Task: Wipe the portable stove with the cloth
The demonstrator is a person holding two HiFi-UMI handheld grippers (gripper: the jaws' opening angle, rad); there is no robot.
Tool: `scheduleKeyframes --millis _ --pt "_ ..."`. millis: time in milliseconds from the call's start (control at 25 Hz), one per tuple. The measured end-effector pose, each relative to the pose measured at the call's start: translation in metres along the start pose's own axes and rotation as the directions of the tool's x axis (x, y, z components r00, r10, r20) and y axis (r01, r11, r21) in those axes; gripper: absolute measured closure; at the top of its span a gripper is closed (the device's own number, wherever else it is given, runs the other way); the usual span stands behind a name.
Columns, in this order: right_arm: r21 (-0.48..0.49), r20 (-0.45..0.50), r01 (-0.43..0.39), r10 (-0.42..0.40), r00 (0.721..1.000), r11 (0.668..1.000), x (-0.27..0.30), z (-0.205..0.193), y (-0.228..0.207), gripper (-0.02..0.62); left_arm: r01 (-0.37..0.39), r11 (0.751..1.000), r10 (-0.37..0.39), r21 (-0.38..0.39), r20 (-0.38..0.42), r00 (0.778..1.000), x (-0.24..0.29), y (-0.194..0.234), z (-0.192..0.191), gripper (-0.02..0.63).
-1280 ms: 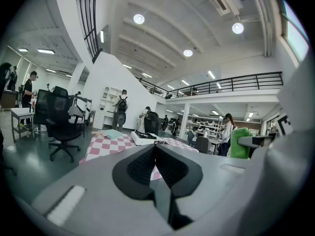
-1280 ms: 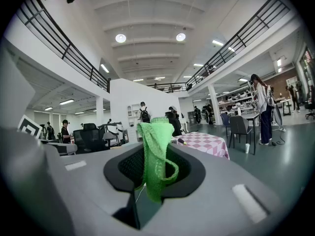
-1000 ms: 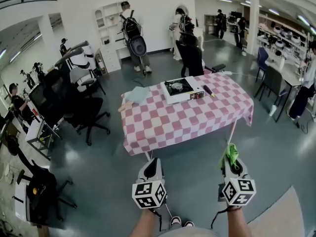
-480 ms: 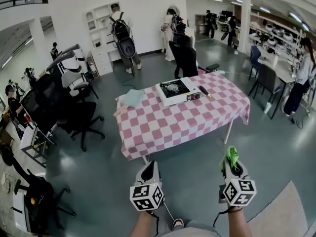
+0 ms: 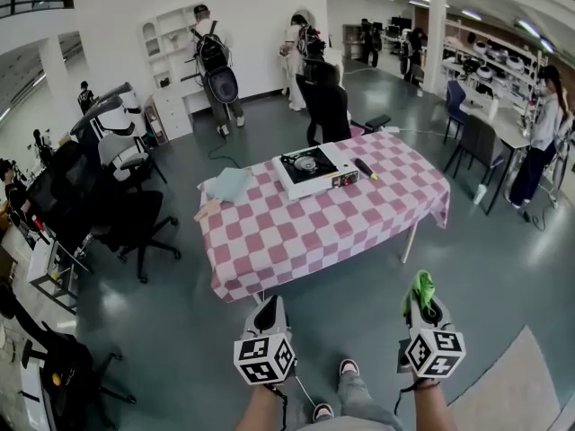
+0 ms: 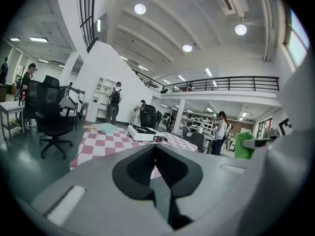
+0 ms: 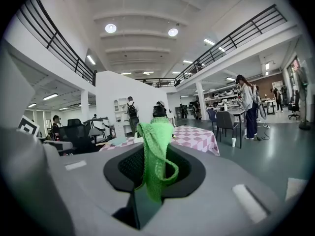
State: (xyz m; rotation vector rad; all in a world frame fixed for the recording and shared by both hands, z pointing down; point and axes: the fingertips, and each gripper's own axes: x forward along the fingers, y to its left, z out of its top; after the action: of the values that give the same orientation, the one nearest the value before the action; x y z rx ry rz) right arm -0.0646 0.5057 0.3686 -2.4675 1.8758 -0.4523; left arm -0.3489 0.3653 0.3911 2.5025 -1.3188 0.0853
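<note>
Closer now, the table [image 5: 269,241] carries the portable stove [image 5: 314,170] at its far edge, long side crosswise, well ahead-left of the right gripper [image 5: 422,303] pinching the cloth [image 5: 420,285]; left gripper [image 5: 267,312] closed, empty.

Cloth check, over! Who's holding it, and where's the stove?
Right gripper shut on green cloth. Left gripper shut, empty. Stove on checkered table ahead, untouched; path open.

Worktop [image 5: 296,232] under pink-white checked cover, mid-room on grey floor. Pale teal sheet [image 5: 229,184] at its left end; small dark object [image 5: 365,169] near far edge. Black office chair [image 5: 135,227] left. White shelf unit [image 5: 166,106] at back wall, person with backpack [image 5: 211,57] beside it.
</note>
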Motion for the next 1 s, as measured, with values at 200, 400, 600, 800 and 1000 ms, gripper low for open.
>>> scheduleKeyframes --millis 200,400,600,800,1000 --pt "0.016 0.004 -0.005 0.005 1.000 1.000 0.039 0.008 -0.016 0.509 -0.006 1.000 0.006 0.005 -0.004 1.000 0.041 -0.003 0.005 0.606" --pt "0.016 0.010 -0.037 0.036 0.999 0.999 0.085 0.027 -0.033 0.509 -0.024 1.000 0.024 0.014 0.003 1.000 0.088 -0.010 0.020 0.606" --pt "0.023 -0.001 -0.057 0.057 0.998 0.998 0.137 0.042 -0.059 0.509 -0.044 0.999 0.044 0.014 0.000 0.999 0.139 -0.021 0.029 0.606" --pt "0.044 0.008 -0.061 0.061 0.998 0.997 0.186 0.059 -0.089 0.509 -0.064 0.998 0.063 0.027 0.008 0.998 0.186 -0.028 0.042 0.606" --pt "0.049 0.004 -0.104 0.104 0.995 0.993 0.229 0.070 -0.103 0.509 -0.113 0.993 0.113 0.019 0.018 0.993 0.220 -0.026 0.049 0.606"
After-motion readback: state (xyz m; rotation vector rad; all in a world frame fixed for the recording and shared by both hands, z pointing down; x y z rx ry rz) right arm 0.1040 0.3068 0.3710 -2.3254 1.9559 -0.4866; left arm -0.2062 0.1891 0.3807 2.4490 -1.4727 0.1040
